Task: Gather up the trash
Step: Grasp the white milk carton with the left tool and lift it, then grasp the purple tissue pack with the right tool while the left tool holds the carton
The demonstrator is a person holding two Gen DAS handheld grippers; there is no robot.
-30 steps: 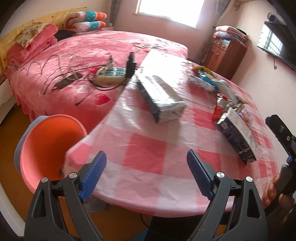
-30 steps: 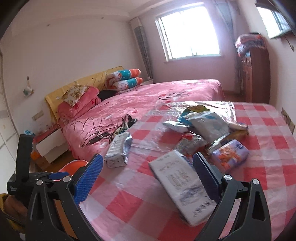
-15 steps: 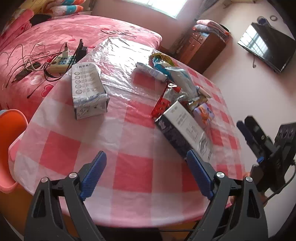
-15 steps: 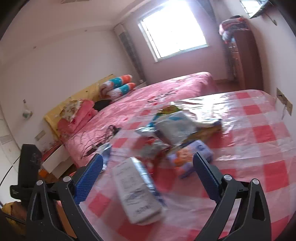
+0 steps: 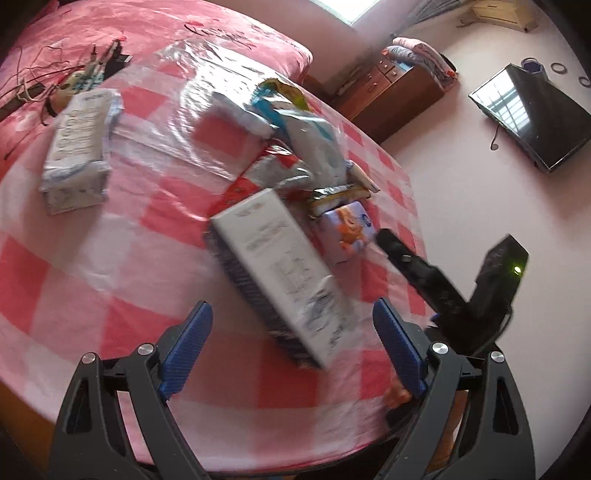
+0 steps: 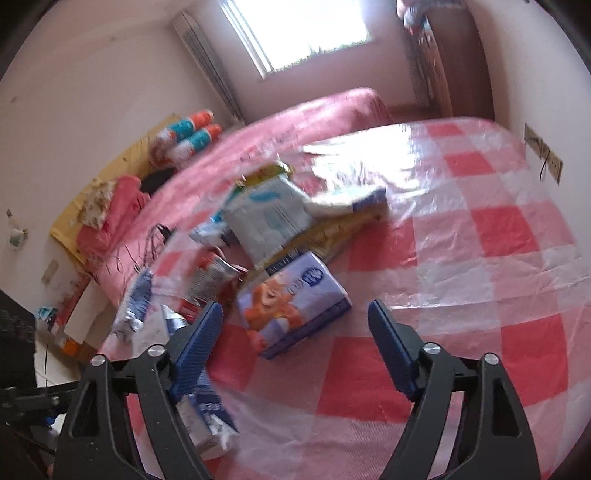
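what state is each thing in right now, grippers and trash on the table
left gripper: open, nothing between the pads
right gripper: open, jaws just closing a little, empty
long white carton: lying flat, ahead of the left gripper
purple bear pack: lying flat, ahead of the right gripper
silver carton: lying apart from the pile, end crumpled
wrapper pile: heaped, crumpled
television: screen dark

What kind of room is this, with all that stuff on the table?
Most likely a bedroom at home: a bed with a pink cover sits behind the checked table, a wooden dresser stands by the wall, and a television hangs there.
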